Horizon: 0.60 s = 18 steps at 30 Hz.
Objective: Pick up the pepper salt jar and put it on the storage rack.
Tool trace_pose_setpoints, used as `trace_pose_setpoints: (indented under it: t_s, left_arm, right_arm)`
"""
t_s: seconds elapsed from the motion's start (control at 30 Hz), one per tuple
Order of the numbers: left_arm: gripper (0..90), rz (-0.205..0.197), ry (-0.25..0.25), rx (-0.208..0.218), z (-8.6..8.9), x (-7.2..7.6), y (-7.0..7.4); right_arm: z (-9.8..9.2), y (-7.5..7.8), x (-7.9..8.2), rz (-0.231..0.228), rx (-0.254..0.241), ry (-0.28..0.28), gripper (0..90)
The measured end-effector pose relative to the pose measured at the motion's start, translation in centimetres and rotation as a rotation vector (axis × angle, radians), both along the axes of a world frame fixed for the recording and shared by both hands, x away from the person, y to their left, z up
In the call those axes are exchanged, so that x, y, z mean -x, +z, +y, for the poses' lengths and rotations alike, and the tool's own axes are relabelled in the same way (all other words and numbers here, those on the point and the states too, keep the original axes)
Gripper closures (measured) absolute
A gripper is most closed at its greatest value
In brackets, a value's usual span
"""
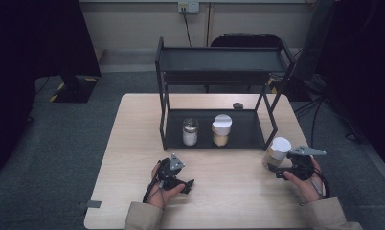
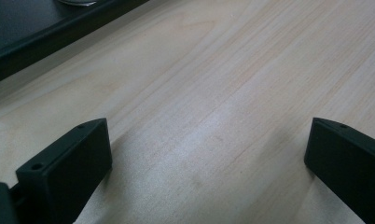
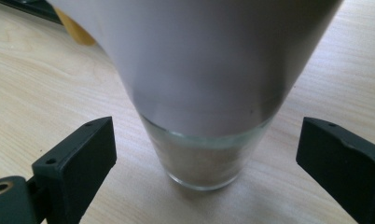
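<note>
The right gripper [image 1: 280, 168] is lining up on the white-capped jar [image 1: 277, 152] just right of the rack [image 1: 219, 136], jaws spread astride it without contact, likely closing next; the left gripper [image 1: 186, 184] rests, jaws spread

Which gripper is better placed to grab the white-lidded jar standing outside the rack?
Right. The right gripper has its open jaws either side of the jar, not touching; the left gripper is over bare table.

A lab or office room is suggested: grey carpet [image 1: 61, 143] is laid, a wall socket [image 1: 188, 6] is mounted above the skirting, cables [image 1: 324, 108] are trailed, and a plain wooden table [image 1: 133, 158] is set with a black metal shelf rack [image 1: 219, 72]
</note>
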<state>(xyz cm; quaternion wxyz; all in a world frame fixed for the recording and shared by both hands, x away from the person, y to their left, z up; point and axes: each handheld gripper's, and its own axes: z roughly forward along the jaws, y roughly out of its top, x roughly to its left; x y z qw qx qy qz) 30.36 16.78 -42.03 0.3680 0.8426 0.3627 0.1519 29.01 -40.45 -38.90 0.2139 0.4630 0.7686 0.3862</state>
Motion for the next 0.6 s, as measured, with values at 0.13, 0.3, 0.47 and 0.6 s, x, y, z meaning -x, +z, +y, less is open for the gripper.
trace_pose_setpoints:
  t_s: [0.13, 0.3, 0.47, 0.6]
  left_arm:
    - [0.1, 0.0, 0.0, 0.0, 0.0, 0.0, 0.0]
    - [0.1, 0.0, 0.0, 0.0, 0.0, 0.0, 0.0]
    - [0.1, 0.0, 0.0, 0.0, 0.0, 0.0, 0.0]
    - [0.1, 0.0, 0.0, 0.0, 0.0, 0.0, 0.0]
  right_arm:
    - [0.2, -0.09, -0.18, -0.009, -0.004, -0.015, 5.7]
    - [0.34, -0.15, -0.47, -0.011, -0.017, -0.024, 6.7]
    - [0.44, -0.22, -0.65, -0.015, -0.031, -0.039, 8.6]
    - [0.5, -0.31, -0.81, -0.016, -0.045, -0.047, 10.9]
